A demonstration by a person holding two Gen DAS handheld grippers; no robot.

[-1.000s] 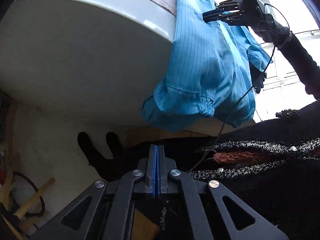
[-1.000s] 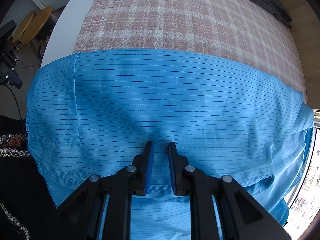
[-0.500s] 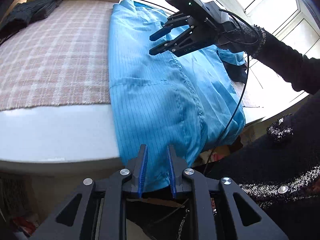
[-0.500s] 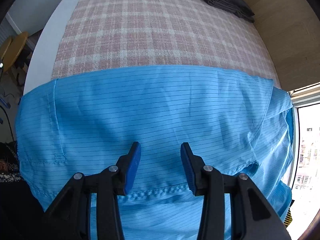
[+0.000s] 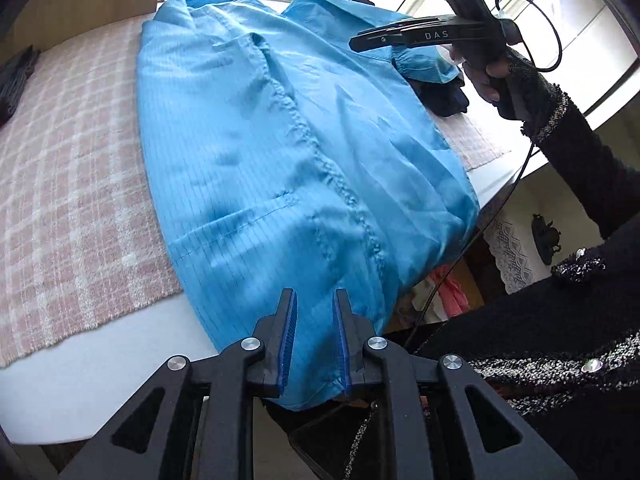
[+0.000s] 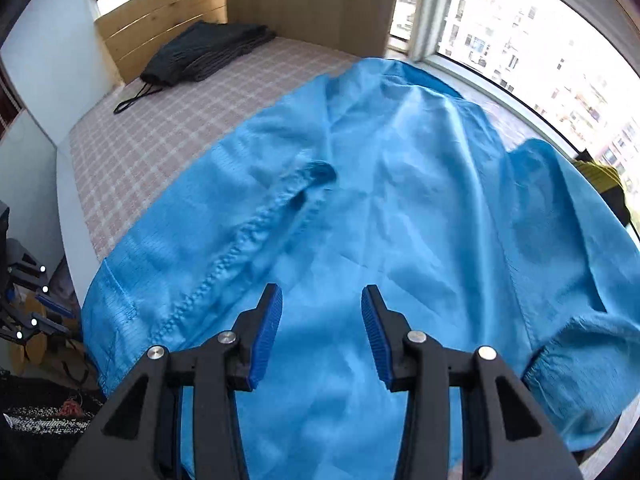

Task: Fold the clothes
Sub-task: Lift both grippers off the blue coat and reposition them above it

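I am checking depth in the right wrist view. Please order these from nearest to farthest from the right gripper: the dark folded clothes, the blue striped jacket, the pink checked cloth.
1. Blue striped jacket, directly under the right gripper.
2. Pink checked cloth, beyond the jacket, to the left.
3. Dark folded clothes, far left corner.

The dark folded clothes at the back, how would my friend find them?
Start at the big table with the pink checked cloth. Look past the shiny blue jacket to the far corner by the wooden wall. The dark folded clothes lie there, neatly stacked, charcoal, with a drawstring trailing out.
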